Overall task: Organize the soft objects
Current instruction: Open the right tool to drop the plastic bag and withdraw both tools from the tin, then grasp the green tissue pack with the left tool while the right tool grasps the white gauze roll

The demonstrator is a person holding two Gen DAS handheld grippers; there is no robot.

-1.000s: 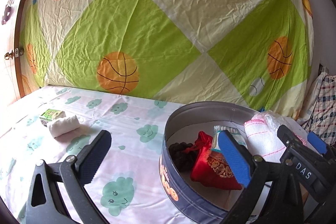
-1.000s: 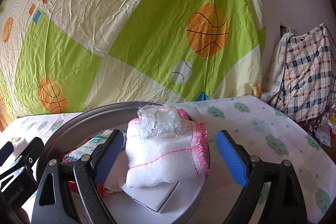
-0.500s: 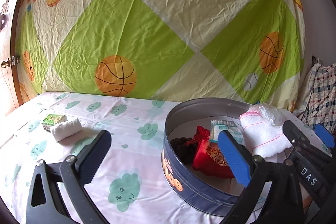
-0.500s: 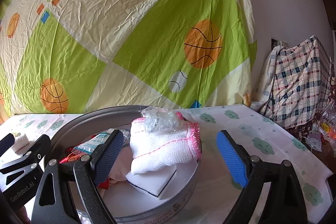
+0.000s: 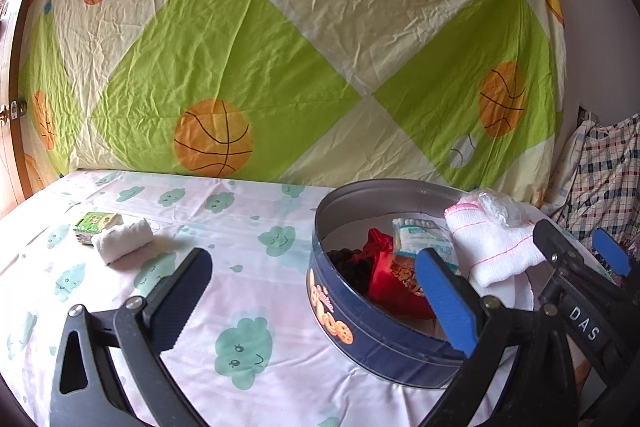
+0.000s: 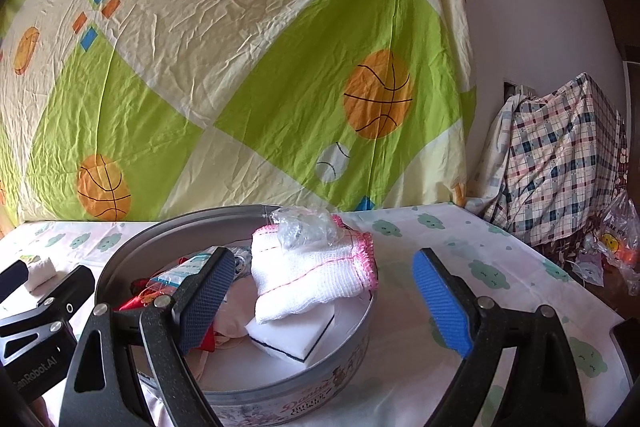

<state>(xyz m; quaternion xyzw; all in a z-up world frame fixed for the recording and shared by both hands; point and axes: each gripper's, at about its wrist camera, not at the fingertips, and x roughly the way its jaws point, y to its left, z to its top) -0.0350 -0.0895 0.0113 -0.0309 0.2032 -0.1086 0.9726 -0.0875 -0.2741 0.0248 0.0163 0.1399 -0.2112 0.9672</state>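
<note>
Behind everything hangs a crumpled bedsheet (image 5: pixel 248 67) in lime green and cream, printed with orange basketballs, pinned over a pale wall. Below it a table is spread with a pink-white cloth (image 5: pixel 224 227) dotted with mint-green smiling clouds. At the far left of that cloth lies a small green packet (image 5: pixel 94 223), and touching it a rolled white cloth (image 5: pixel 122 241), both well apart from everything else. Nearer, the left gripper (image 5: pixel 312 297) hangs above the cloth with its jaws spread wide and nothing between them; its blue pad overlaps the front of a round dark-blue cookie tin (image 5: pixel 380 339). Inside the open tin sit a dark bundle (image 5: pixel 350 265), a red pouch (image 5: pixel 384 279), a clear packet with teal print (image 5: pixel 420 239) and a white sponge block (image 6: pixel 292 331). A white knitted cloth with pink trim (image 6: pixel 312 275) rests on the sponge and over the tin's right rim, with a crumpled clear plastic bag (image 6: pixel 304 227) on top. The right gripper (image 6: pixel 324 301) stands just before the tin, jaws wide apart and empty. Far right, a plaid cloth (image 6: pixel 560 163) covers something against the wall, with plastic bags (image 6: pixel 616 251) beside it.
</note>
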